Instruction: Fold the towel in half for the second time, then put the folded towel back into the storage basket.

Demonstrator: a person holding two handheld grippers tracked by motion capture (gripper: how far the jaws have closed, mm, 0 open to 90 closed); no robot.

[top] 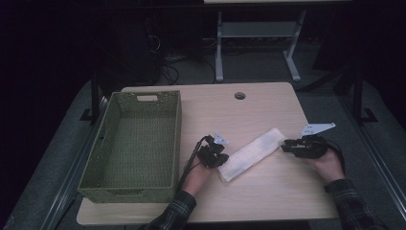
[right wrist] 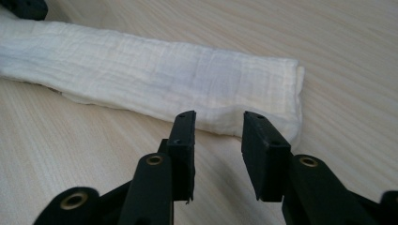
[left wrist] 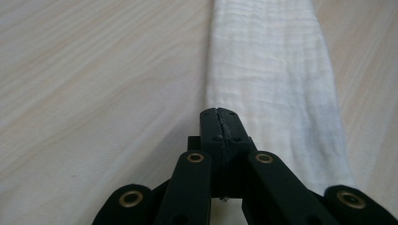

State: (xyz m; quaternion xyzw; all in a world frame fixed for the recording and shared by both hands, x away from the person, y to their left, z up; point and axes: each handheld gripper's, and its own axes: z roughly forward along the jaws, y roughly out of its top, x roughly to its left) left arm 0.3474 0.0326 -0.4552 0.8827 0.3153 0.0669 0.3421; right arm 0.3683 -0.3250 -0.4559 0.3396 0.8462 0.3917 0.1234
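A white cloth [top: 251,153], folded into a long strip, lies slanted on the wooden table. My left gripper [top: 219,159] is at its near left end. In the left gripper view the jaws [left wrist: 218,113] are pressed together at the left edge of the cloth [left wrist: 272,79], apparently pinching a thin layer. My right gripper [top: 286,146] is at the cloth's far right end. In the right gripper view its jaws [right wrist: 218,123] stand apart just short of the folded end of the cloth [right wrist: 155,77], with nothing between them.
A green woven basket [top: 178,139] stands on the left part of the table, close to my left hand. A round cable hole [top: 240,95] is in the table's far edge. Desk legs and cables lie on the dark floor beyond.
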